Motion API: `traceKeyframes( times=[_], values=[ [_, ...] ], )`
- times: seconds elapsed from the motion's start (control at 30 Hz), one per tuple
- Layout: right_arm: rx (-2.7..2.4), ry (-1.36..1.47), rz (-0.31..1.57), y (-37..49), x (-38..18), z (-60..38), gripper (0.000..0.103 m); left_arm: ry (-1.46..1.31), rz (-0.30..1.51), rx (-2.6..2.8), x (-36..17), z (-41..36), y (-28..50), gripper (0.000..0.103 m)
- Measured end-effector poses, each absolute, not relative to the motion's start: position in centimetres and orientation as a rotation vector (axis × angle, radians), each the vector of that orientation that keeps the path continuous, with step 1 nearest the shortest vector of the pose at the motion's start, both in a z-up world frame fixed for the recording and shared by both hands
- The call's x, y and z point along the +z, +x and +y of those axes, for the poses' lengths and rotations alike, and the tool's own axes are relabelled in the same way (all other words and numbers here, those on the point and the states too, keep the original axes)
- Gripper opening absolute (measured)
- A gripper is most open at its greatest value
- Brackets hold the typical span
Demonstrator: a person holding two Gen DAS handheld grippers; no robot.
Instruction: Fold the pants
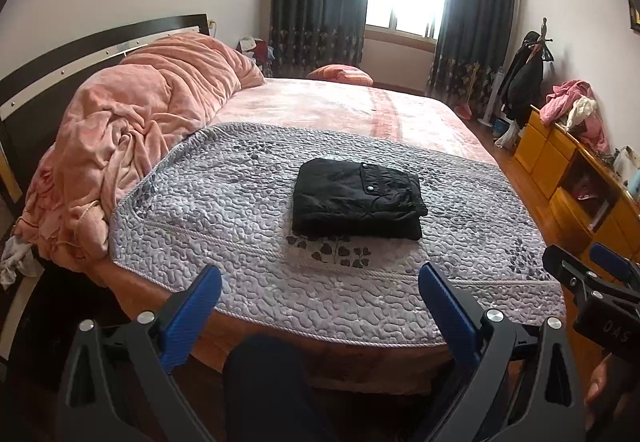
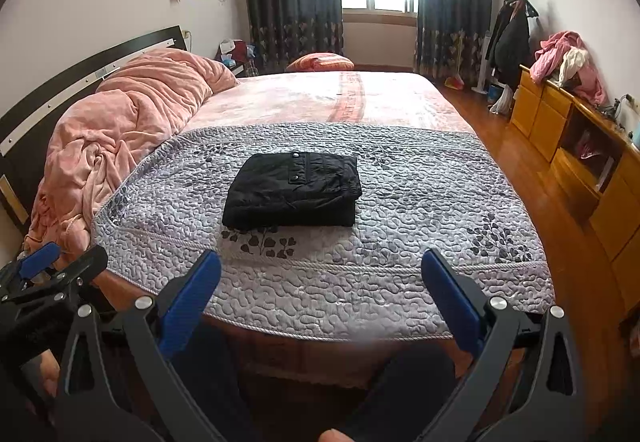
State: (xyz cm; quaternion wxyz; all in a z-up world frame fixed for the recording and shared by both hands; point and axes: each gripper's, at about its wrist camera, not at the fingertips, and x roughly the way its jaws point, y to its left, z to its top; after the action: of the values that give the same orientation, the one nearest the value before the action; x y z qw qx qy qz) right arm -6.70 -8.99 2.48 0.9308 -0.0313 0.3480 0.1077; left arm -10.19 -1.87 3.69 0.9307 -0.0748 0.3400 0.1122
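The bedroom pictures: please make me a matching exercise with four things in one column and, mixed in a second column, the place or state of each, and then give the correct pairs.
Things:
1. black pants
2. pink blanket
3. pile of clothes
4. left gripper

Places or states:
A. open, holding nothing, near the edge of the bed
B. on the yellow wooden dresser
C. folded, on the grey quilted cover
D. crumpled along the headboard side

Pairs: 1-C, 2-D, 3-B, 4-A
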Motion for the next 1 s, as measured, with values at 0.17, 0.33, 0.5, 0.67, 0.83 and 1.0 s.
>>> traceKeyframes(
  times=[0.17,0.33,0.5,0.67,0.83,1.0],
  values=[
    [0.223,-0.064,0.719,-6.1,2.2,-8.8,0.100,-0.156,0.709,0.229,3.4,-1.6,-9.7,0.099],
    [0.225,-0.065,0.726,-5.8,1.9,-8.6,0.100,-0.156,0.715,0.231,3.2,-1.6,-9.4,0.099],
    [0.224,-0.064,0.730,-5.4,1.8,-8.6,0.100,-0.147,0.714,0.238,3.1,-1.6,-9.2,0.099],
    [0.227,-0.065,0.732,-5.4,1.7,-8.6,0.100,-0.143,0.715,0.240,3.1,-1.6,-9.1,0.099],
    [0.227,-0.067,0.733,-5.4,1.7,-8.7,0.100,-0.139,0.714,0.242,3.1,-1.6,-9.2,0.099],
    [0.229,-0.065,0.728,-5.4,1.7,-8.7,0.100,-0.147,0.714,0.241,3.2,-1.6,-9.3,0.099]
  ],
)
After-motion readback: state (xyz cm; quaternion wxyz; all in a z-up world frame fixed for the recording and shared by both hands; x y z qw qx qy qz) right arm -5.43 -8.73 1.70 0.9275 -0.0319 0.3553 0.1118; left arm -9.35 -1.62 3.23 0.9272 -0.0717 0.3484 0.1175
